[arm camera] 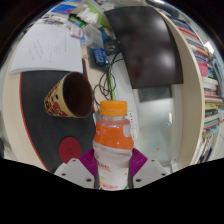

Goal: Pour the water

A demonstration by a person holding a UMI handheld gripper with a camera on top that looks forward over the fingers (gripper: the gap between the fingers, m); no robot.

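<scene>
Gripper view shows the gripper (113,172) with its two fingers pinching a clear plastic bottle with an orange cap (114,143), pink pads pressed against both its sides. Its lower half holds an orange liquid. Beyond the bottle, a brown paper cup (68,97) appears tilted, its dark inside facing the camera, on the white table (30,120) near a white sheet of paper (42,48) at the table's far edge.

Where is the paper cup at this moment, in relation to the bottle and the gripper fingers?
In the gripper view, the paper cup lies tilted on the table, beyond the fingers and to the left of the orange-capped bottle, which the gripper holds between its pads.
</scene>
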